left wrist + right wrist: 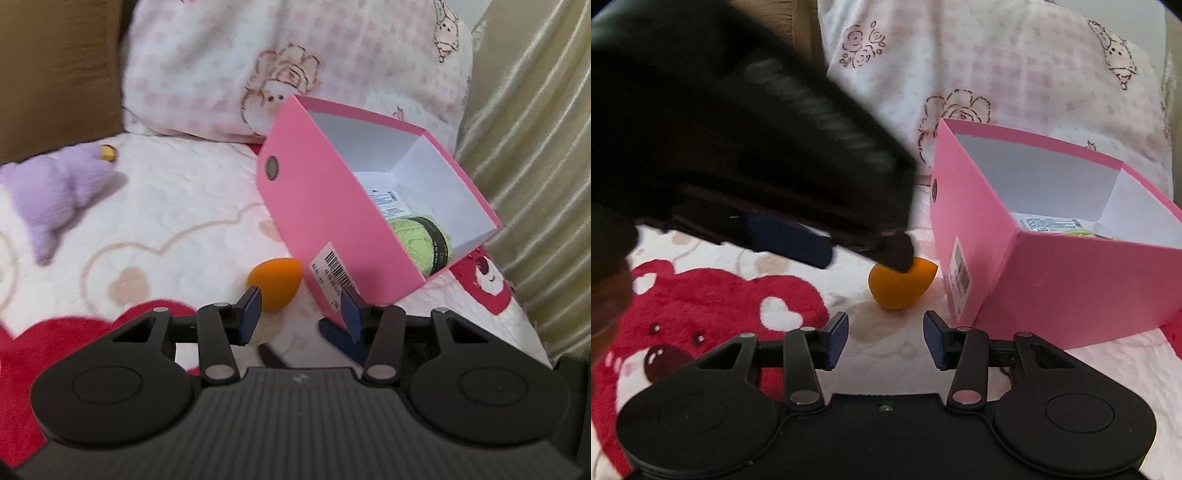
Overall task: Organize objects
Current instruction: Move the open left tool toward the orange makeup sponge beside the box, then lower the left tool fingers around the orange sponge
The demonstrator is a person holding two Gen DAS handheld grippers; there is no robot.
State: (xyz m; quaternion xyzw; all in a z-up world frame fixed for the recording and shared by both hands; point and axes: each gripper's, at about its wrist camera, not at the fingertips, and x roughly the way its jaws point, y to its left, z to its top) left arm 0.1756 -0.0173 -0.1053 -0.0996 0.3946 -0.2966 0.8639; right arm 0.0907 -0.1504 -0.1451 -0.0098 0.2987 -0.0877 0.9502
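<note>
Partly done: green yarn (421, 240) already inside pink box (332, 206), frame centre-right. Orange sponge (275, 282) lower centre and purple plush (55, 192) left still out. Left gripper (301, 314) and right gripper (885, 338) both parted, holding nothing.

Soft, even indoor light, fairly bright, with no glare and faint shadows. Fisheye bending curves the edges. Motion blur smears the left tool (901, 258) and the purple plush toy (55, 192).

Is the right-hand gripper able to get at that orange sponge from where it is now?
Probably not cleanly. The orange sponge lies just ahead of the right gripper, but the left gripper already sits over it, and the pink box crowds one side.
</note>
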